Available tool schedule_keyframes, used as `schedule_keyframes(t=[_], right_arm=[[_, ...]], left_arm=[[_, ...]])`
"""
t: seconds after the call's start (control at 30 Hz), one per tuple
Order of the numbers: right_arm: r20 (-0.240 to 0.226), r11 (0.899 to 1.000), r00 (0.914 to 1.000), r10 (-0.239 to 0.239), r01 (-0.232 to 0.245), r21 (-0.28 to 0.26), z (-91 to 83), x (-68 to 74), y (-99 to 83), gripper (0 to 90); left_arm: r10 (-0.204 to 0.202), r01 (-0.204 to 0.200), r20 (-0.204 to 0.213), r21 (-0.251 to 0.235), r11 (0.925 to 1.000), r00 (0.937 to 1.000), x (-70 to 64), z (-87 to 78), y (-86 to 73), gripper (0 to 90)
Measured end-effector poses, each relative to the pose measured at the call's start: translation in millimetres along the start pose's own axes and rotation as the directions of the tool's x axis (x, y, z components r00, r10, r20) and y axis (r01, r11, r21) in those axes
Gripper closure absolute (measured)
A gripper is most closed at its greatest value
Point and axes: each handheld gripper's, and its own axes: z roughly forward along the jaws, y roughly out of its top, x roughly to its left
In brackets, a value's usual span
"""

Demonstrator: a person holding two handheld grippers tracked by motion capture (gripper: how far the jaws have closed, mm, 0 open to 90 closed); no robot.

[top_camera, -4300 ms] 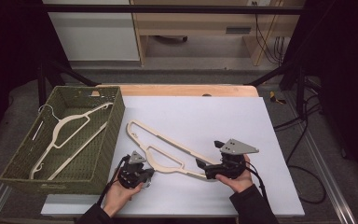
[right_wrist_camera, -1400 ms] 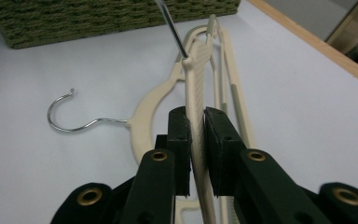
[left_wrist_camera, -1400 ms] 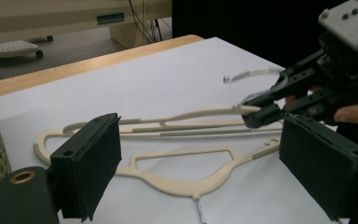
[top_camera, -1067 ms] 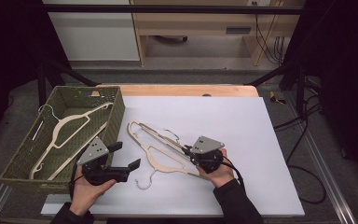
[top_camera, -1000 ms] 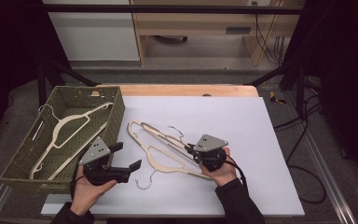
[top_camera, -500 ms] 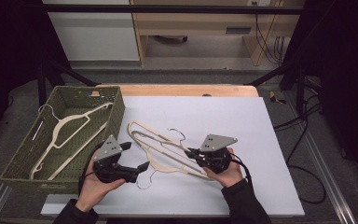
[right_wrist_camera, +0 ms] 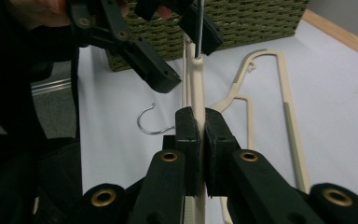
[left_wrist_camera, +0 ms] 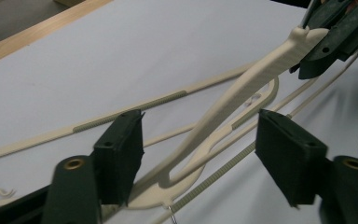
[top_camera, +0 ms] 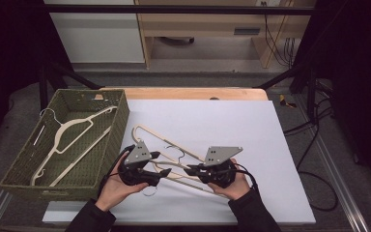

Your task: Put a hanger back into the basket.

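High view: a white tabletop (top_camera: 232, 121) carries a green woven basket (top_camera: 26, 166) at its left edge and two cream hangers near its front middle. Inside the basket lies one cream hanger (top_camera: 72, 129), flat on the basket floor.

On the tabletop just right of the basket, the lying hanger (top_camera: 147, 133) rests flat, its ribbed bar running diagonally toward the front right. Across it the lifted hanger (top_camera: 176, 171) spans between the two grippers, raised off the surface at the right end; its metal hook (right_wrist_camera: 151, 122) curls over the white surface below the left gripper.

Right gripper (top_camera: 193, 170), held in the person's right hand (top_camera: 234, 186): in the right gripper view its jaws are pressed together on the arm of the lifted hanger, which passes upright between them.

Left gripper (top_camera: 166, 171), held in the person's left hand (top_camera: 111, 186): in the left gripper view its jaws stand spread, one to each side of the lifted hanger's neck, neither pad touching it. The same view shows the far end of that arm pinched by the other gripper at upper right.
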Motion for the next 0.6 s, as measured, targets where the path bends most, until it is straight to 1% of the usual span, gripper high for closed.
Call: schedule_keyframes(t=[0.03,0.1,0.13,0.17,0.2,0.27,0.3,0.33,0.37,0.4,0.43,0.5,0.57,0.6], right_arm=[[0.000,1.000,1.0000,0.000,0.000,0.000,0.0,0.0,0.0,86.7],[-0.023,1.000,0.9997,-0.007,0.007,0.010,2.7,2.2,0.6,86.7],[-0.023,1.000,0.9997,-0.007,0.007,0.010,2.7,2.2,0.6,86.7],[-0.033,1.000,0.9995,-0.006,0.007,0.014,4.2,2.9,0.6,86.7],[-0.040,1.000,0.9992,-0.004,0.005,0.012,4.7,2.8,0.5,86.6],[-0.043,1.000,0.9990,-0.005,0.005,0.011,4.9,2.8,0.4,86.6],[-0.051,1.000,0.9987,-0.004,0.005,0.016,5.0,2.4,0.2,86.6],[-0.051,1.000,0.9987,-0.002,0.003,0.019,5.0,2.3,-0.1,86.6],[-0.056,1.000,0.9984,0.001,0.000,0.017,5.5,2.0,-0.5,86.5],[-0.060,1.000,0.9982,0.003,-0.002,0.018,5.9,1.7,-0.7,86.4],[-0.063,1.000,0.9980,0.003,-0.001,0.017,6.3,1.3,-1.0,86.0],[-0.054,1.000,0.9986,0.001,0.000,0.016,6.8,1.2,-1.2,84.2],[-0.032,1.000,0.9995,0.003,-0.003,0.012,6.3,0.7,-1.5,81.2],[-0.032,1.000,0.9995,0.003,-0.003,0.012,6.3,0.7,-1.5,81.2]], left_arm=[[0.006,-0.006,0.005,-0.001,1.0000,1.0000,-0.7,0.5,-0.8,35.1],[0.017,-0.017,0.018,0.003,0.9998,0.9997,-1.3,0.5,-1.9,49.3],[0.017,-0.017,0.018,0.003,0.9998,0.9997,-1.3,0.5,-1.9,51.8],[0.029,-0.030,0.032,0.014,0.9995,0.9991,-2.4,0.5,-2.4,55.3],[0.033,-0.034,0.036,0.020,0.9992,0.9988,-3.0,0.7,-2.6,59.3],[0.034,-0.035,0.036,0.024,0.9991,0.9988,-3.8,0.8,-2.8,61.9],[0.043,-0.045,0.039,0.036,0.9984,0.9983,-4.7,0.8,-3.1,62.9],[0.043,-0.045,0.039,0.036,0.9984,0.9983,-4.7,0.8,-3.1,63.6],[0.057,-0.059,0.035,0.050,0.9970,0.9978,-6.0,0.0,-3.2,64.6],[0.057,-0.059,0.035,0.050,0.9970,0.9978,-6.0,0.0,-3.2,65.4],[0.071,-0.073,0.021,0.053,0.9959,0.9972,-8.4,-1.5,-3.5,66.0],[0.077,-0.078,0.023,0.067,0.9947,0.9968,-10.2,-3.3,-3.6,68.3],[0.074,-0.077,0.036,0.071,0.9945,0.9966,-12.3,-4.5,-4.2,71.9],[0.074,-0.077,0.036,0.071,0.9945,0.9966,-12.3,-4.5,-4.2,73.4]])
